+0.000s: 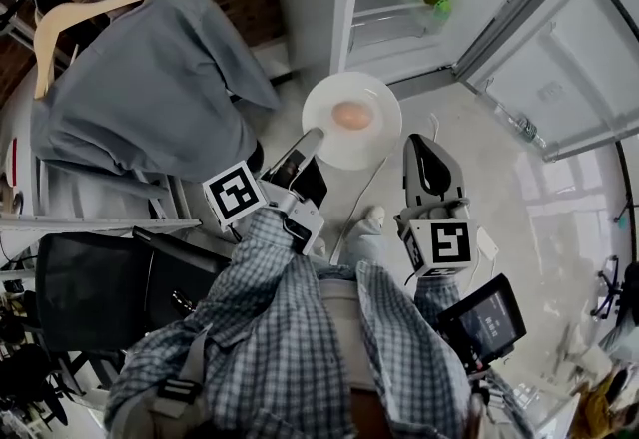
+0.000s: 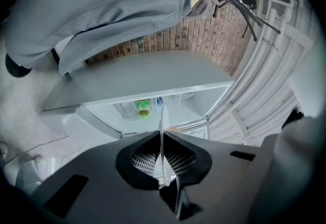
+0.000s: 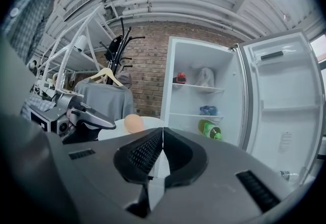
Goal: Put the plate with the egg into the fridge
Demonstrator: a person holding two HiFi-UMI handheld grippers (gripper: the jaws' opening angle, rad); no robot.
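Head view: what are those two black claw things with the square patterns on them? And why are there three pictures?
They are hand-held grippers. A person in a checked shirt holds one in each hand. The head view looks down from a camera on the person's head. The other two pictures come from cameras riding on each gripper. The left gripper pinches the rim of a round white plate carrying a brown egg. The right gripper is shut and empty beside it. Ahead stands an open white fridge with a green bottle on a shelf.
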